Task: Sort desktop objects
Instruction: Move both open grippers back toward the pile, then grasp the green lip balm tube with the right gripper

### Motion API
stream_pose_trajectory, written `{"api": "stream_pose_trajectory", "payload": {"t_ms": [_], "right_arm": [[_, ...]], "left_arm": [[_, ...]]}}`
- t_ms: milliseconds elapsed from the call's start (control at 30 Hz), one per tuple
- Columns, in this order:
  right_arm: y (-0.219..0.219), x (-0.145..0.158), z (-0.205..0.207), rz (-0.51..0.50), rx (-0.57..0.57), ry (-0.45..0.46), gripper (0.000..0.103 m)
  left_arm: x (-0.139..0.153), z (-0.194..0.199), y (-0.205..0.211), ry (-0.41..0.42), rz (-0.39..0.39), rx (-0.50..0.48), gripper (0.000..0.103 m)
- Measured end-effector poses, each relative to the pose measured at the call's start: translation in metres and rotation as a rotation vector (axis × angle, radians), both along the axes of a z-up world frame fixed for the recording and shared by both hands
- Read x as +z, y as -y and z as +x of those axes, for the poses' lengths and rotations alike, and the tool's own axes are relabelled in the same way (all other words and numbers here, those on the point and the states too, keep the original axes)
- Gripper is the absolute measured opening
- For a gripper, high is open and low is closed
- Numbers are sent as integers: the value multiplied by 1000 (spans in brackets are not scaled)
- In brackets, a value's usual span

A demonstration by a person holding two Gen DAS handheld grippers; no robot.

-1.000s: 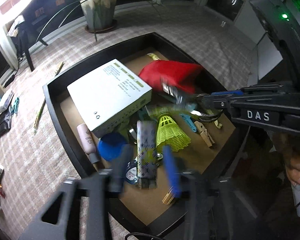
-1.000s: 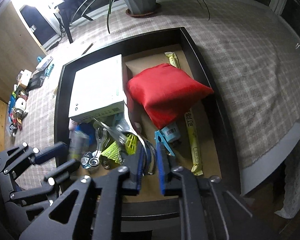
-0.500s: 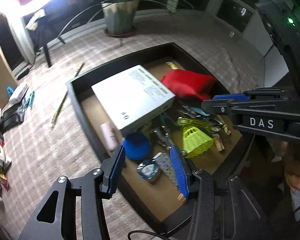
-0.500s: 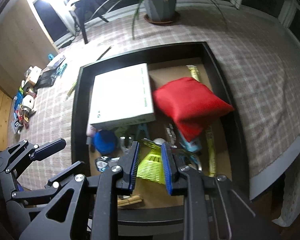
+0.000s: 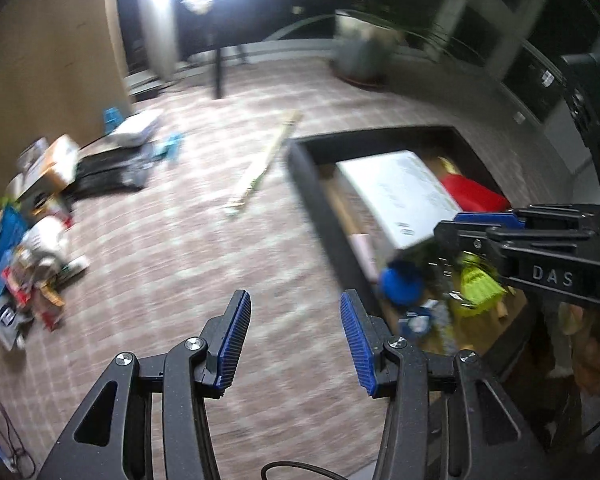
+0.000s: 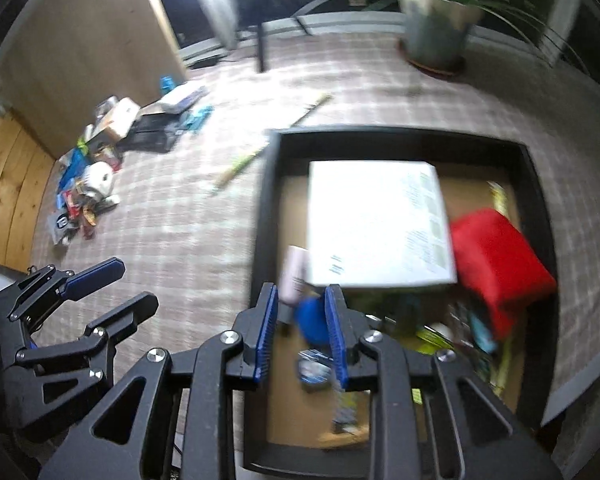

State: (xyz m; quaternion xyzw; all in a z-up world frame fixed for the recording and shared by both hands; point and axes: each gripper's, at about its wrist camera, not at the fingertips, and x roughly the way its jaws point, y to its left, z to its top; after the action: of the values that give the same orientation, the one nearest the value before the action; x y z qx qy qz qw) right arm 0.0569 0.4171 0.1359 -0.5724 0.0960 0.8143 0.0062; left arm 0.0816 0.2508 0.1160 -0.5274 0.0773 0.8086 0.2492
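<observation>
A black tray [image 6: 266, 216] [image 5: 320, 208] holds a white box [image 6: 376, 224] [image 5: 400, 192], a red pouch [image 6: 500, 256] [image 5: 476, 196], a blue round object [image 6: 312, 320] [image 5: 402, 284], a yellow shuttlecock [image 5: 476, 288] and several small items. My left gripper [image 5: 296, 336] is open and empty above the checked cloth, left of the tray. My right gripper [image 6: 300, 330] is open and empty above the tray's near left corner; it also shows in the left wrist view [image 5: 500, 236]. Both views are blurred by motion.
A pile of small objects [image 5: 32, 240] [image 6: 88, 192] lies at the cloth's left side beside a wooden wall. Two pencils [image 5: 260, 172] [image 6: 268, 148] lie on the cloth left of the tray. A potted plant [image 6: 436, 36] stands at the back.
Both grippers have swung left and away from the tray. The left one now hangs over the cloth; the right one has opened wider. Nothing was picked up.
</observation>
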Motion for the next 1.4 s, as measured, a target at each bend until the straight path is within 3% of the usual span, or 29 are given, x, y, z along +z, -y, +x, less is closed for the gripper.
{"api": "stream_pose_trajectory", "payload": {"t_ms": [333, 600, 767, 1100, 1300, 1400], "right_arm": [[99, 2, -65, -19, 154, -5, 29], [173, -21, -111, -23, 280, 22, 29], [221, -38, -132, 9, 437, 31, 29], [291, -68, -168, 92, 674, 41, 29], [304, -85, -186, 94, 728, 54, 29], [306, -93, -191, 91, 744, 64, 29]], "left_arm": [[-6, -39, 116, 5, -2, 226, 45], [-21, -63, 222, 32, 0, 425, 45], [-35, -77, 287, 64, 16, 549, 43], [-68, -102, 353, 153, 97, 702, 43], [-85, -112, 366, 188, 114, 746, 43], [-93, -117, 369, 208, 133, 760, 38]]}}
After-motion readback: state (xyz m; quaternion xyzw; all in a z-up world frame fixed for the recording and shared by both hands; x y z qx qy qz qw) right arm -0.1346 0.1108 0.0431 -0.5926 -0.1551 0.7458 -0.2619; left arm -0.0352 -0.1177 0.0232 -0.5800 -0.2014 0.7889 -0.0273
